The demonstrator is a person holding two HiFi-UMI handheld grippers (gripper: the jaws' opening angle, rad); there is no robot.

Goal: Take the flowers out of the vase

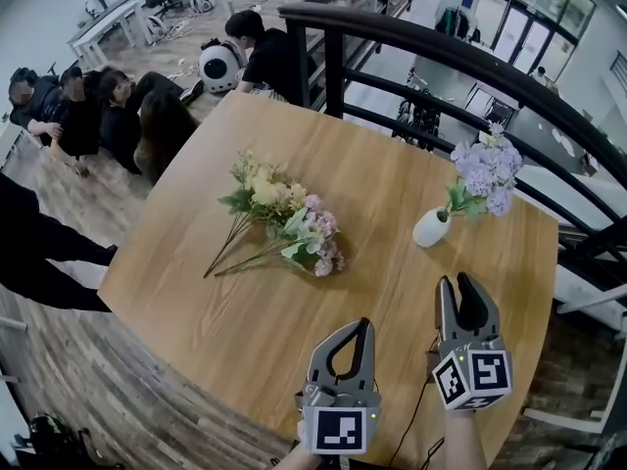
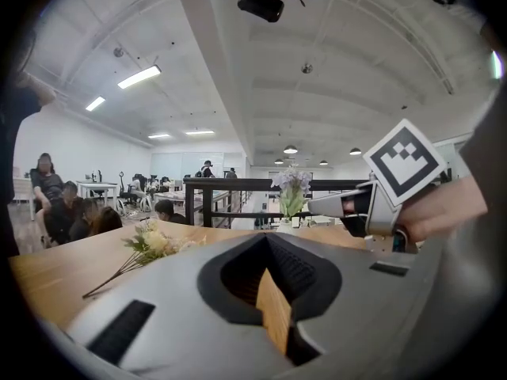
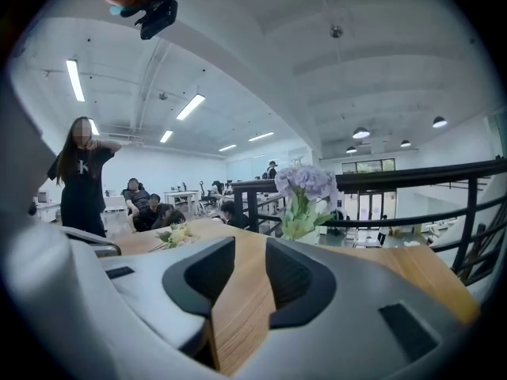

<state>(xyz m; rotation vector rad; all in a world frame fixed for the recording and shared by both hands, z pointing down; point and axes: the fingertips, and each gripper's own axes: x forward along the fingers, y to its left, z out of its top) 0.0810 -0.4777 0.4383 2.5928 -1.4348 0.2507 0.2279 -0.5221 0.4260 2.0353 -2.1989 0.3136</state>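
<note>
On the far right of the table (image 1: 245, 321), the purple flowers (image 1: 487, 172) sit in the white vase (image 1: 430, 229), so the right tongs (image 1: 458, 282), apart and empty, should probably grab the stems (image 1: 454, 202) low and lift straight up, while the left tongs (image 1: 364, 323) are closed on nothing.

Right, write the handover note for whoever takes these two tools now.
Left tool: shut, empty.
Right tool: open, empty, short of the vase.
White vase stands upright on the table, with the purple flowers in it.
Yellow and pink bunch lies flat on the table, left of the vase.
Done: one bunch already out, it seems.
Left: pull the purple flowers from the vase.
</note>
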